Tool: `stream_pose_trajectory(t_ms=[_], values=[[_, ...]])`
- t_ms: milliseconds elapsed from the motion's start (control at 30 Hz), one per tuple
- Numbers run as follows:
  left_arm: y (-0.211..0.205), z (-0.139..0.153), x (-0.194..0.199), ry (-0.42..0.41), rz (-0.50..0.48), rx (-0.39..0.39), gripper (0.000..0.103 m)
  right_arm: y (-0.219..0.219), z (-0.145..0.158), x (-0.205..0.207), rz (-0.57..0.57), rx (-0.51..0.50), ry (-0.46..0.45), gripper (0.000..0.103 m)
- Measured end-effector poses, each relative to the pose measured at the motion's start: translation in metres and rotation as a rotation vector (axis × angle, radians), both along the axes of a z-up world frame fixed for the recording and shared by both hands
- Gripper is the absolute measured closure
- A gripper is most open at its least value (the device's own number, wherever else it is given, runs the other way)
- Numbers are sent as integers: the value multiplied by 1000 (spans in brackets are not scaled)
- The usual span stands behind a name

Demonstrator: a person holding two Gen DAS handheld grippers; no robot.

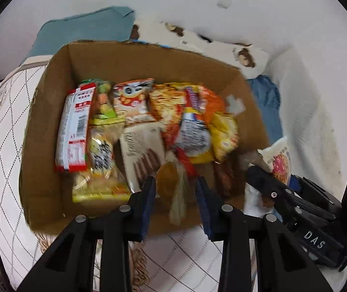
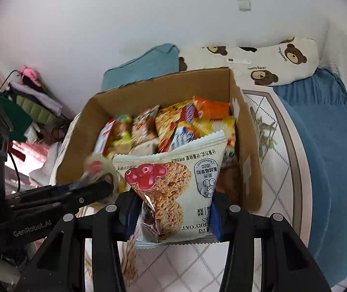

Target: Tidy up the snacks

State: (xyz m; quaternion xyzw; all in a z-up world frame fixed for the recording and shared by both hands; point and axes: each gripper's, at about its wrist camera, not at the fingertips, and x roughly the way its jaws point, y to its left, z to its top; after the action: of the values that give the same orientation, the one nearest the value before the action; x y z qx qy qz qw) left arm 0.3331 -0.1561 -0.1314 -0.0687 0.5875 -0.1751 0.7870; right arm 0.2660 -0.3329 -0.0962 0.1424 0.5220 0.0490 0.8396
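A cardboard box [image 1: 51,112] holds several snack packets. My left gripper [image 1: 176,192] hangs over the box's near edge; a small clear-wrapped orange snack [image 1: 171,180] sits between its jaws, blurred, and I cannot tell whether it is gripped. That gripper and snack also show in the right wrist view [image 2: 100,180]. My right gripper [image 2: 173,206] is shut on a white cranberry oat cookie packet [image 2: 173,185], held upright just in front of the box [image 2: 249,150]. The same packet shows in the left wrist view [image 1: 278,160], at the box's right side.
The box stands on a bed with a quilted white cover [image 1: 5,126]. A teal pillow [image 2: 146,65], a bear-print pillow [image 2: 270,58] and a blue blanket [image 2: 319,146] lie behind and to the right. Cluttered furniture [image 2: 27,107] stands at left.
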Motion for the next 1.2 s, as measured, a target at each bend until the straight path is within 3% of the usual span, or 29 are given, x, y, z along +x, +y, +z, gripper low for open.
stream_pose_trajectory(t_ms=[133, 200, 233, 300, 333, 400, 433, 467, 767, 1200], values=[[5, -16, 15, 51, 10, 36, 72, -6, -38, 38, -2, 55, 131, 45], [9, -21, 17, 56, 24, 43, 72, -8, -48, 45, 3, 34, 158, 8], [10, -20, 17, 53, 30, 56, 72, -8, -51, 48, 3, 22, 162, 4], [9, -25, 20, 45, 36, 81, 69, -9, -56, 46, 1, 5, 168, 4], [9, -27, 22, 43, 40, 98, 60, -11, -56, 45, 1, 2, 168, 4], [9, -30, 23, 41, 48, 126, 34, -11, -58, 46, -1, -18, 175, 4], [8, -32, 26, 41, 52, 130, 15, -10, -59, 47, 1, -27, 178, 4], [9, -34, 26, 37, 57, 146, 8, -8, -60, 48, 2, -40, 183, 4], [17, -32, 19, -18, 86, 219, 5, 5, -57, 42, -4, -128, 183, 2], [31, 20, -32, -161, 106, 223, 5, 12, -11, 1, -29, -182, 57, 2]])
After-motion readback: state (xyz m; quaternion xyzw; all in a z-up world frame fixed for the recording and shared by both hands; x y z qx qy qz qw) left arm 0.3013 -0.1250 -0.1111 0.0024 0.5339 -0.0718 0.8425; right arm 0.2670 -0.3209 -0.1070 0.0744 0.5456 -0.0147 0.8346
